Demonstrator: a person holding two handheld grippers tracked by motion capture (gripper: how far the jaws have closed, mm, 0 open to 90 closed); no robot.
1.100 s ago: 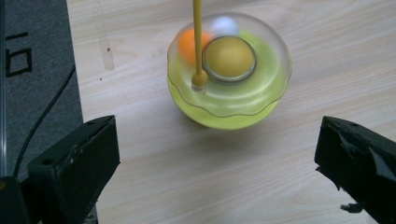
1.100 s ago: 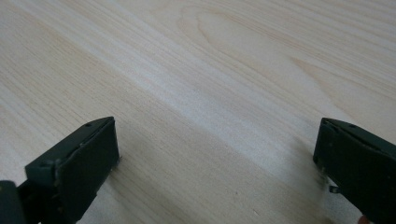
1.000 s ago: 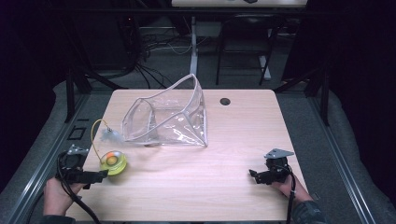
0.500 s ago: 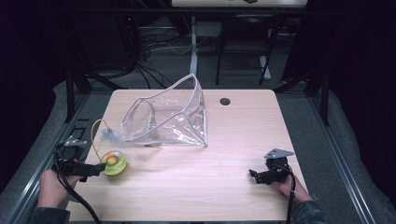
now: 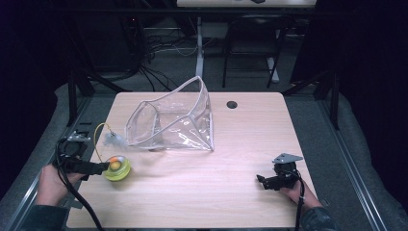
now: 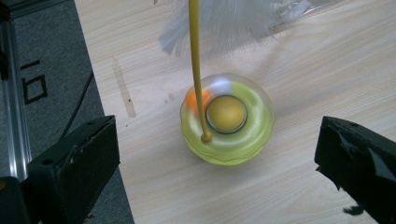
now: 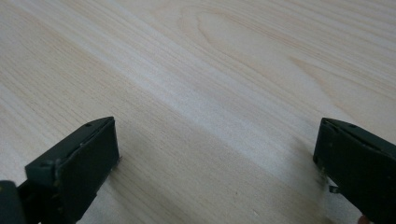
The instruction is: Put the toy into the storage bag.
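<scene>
- Your left gripper (image 5: 98,168) sits at the near left corner of the table (image 5: 207,192), its jaws spread wide with nothing between the pads; in the left gripper view the yellow-green toy (image 6: 227,122) lies centred in that gap, clear of both jaws.
- The toy rests flat on the wood, a round domed base with an orange ball (image 6: 194,99) in its clear ring and a thin yellow wand (image 6: 195,65) rising from its edge to a pale feather tuft (image 5: 113,140).
- The step in hand looks like picking up this toy, so ease forward until the widest part of the base sits level with the pads, then close slowly.
- Grip the base across its sides rather than the wand: the wand seems springy and would probably bend or swing.
- The base is rounded and likely smooth, so seat the jaws low on it, near the table, or it may squirt out upward.
- Watch the feather; it hangs just beside the clear plastic pouch (image 5: 171,122), which lies on its side with its mouth facing left, near the toy but apart from it.
- Your right gripper (image 5: 263,181) rests at the near right, well apart, jaws also spread over bare wood; leave it there unless the pouch needs steadying.
- No brand, label or lettering can be read on the toy, the pouch or the table; the dark marks on the floor rail are too unclear to read.
</scene>
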